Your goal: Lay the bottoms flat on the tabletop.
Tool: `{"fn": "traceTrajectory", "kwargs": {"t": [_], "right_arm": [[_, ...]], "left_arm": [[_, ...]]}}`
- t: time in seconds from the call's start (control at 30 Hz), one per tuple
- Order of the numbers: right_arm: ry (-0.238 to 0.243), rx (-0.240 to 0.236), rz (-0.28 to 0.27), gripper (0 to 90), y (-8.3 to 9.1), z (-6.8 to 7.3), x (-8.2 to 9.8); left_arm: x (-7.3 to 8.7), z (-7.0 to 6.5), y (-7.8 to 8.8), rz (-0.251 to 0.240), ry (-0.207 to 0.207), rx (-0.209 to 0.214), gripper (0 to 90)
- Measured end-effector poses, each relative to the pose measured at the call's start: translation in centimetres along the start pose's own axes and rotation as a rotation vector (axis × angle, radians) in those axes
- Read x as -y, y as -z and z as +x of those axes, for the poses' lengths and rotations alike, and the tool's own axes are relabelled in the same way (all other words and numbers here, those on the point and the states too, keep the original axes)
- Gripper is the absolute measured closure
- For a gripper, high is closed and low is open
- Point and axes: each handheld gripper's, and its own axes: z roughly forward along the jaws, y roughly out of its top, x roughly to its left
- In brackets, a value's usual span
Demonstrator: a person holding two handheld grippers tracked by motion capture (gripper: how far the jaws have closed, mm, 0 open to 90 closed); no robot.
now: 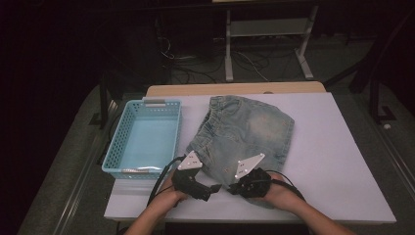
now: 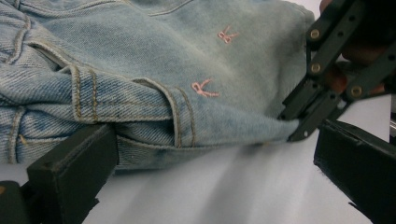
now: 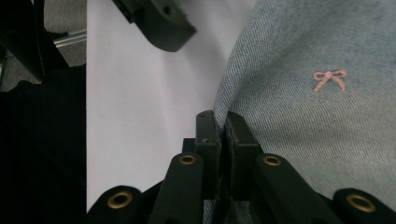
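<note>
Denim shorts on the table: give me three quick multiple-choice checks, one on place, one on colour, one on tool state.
1. The basket lies where, relative to the denim shorts?
A. To their left
B. To their right
C. On top of them

2. The small bows stitched on the shorts are
A. green
B. pink
C. black

3. The right tool is
A. wide open above the table
B. shut on the shorts' edge
C. inside the basket

Key: 1 A, the high view shows the basket left of the shorts. 2 B, both tool views show pink bows. 3 B, its jaws pinch the denim edge.
</note>
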Motion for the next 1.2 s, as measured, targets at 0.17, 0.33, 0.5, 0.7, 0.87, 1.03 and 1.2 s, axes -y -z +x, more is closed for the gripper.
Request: {"fn": "traceTrajectory", "kwargs": {"t": [0.17, 0.33, 0.5, 0.7, 0.87, 1.03, 1.2], "right_arm": [[-0.004, -0.014, -0.014, 78.4, 0.4, -0.3, 0.1], [-0.032, -0.007, -0.061, 62.7, 1.8, -1.0, 0.5], [-0.081, 0.043, -0.11, 54.3, 3.8, -2.3, 1.3], [-0.133, 0.125, -0.139, 45.0, 5.9, -4.0, 2.7], [-0.182, 0.181, -0.157, 42.2, 7.5, -5.5, 3.9], [-0.224, 0.222, -0.164, 40.3, 8.6, -6.7, 5.2], [-0.264, 0.265, -0.161, 37.8, 9.4, -7.7, 6.4]], "left_arm": [[0.0, 0.0, 0.0, -0.003, -0.001, 0.001, 0.0], [0.0, 0.0, 0.1, -0.002, -0.006, 0.004, 0.0], [0.0, -0.1, 0.1, -0.001, -0.007, 0.005, 0.0], [-0.2, -0.2, 0.4, -0.005, -0.004, 0.009, 0.0], [-0.6, -0.5, 0.8, -0.011, -0.01, 0.015, 0.0], [-1.1, -1.0, 1.3, -0.03, -0.018, 0.03, 0.0], [-1.6, -1.4, 1.5, -0.045, -0.019, 0.041, 0.0]]}}
